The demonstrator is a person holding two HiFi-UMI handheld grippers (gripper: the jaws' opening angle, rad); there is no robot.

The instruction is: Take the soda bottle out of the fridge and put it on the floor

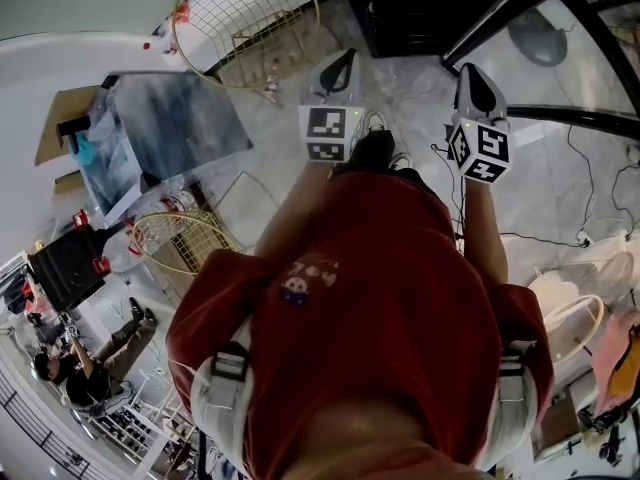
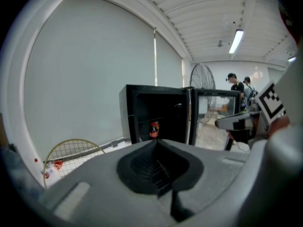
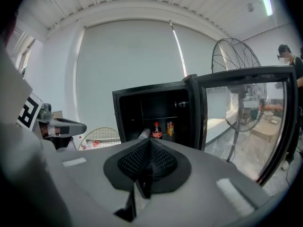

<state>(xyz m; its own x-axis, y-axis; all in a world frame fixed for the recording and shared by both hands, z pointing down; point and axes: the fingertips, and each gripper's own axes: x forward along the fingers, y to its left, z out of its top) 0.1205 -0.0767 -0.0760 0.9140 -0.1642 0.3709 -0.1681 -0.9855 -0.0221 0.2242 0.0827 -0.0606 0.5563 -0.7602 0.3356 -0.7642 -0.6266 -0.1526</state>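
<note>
Both grippers are pressed together with nothing between the jaws. Left gripper (image 2: pixel 156 143) and right gripper (image 3: pixel 147 143) are held side by side, well apart from the black fridge (image 3: pixel 128 109) ahead and aimed at it. Its glass door (image 3: pixel 244 122) stands open. Inside, the bottle (image 3: pixel 156 130) stands upright on a shelf, just left of a can (image 3: pixel 170 128).

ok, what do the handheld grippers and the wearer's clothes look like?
Left gripper and right gripper: pale grey shells, black ribbed tongs narrowing to a point, each with a white cube bearing black square markers. Person wears a red top.
</note>
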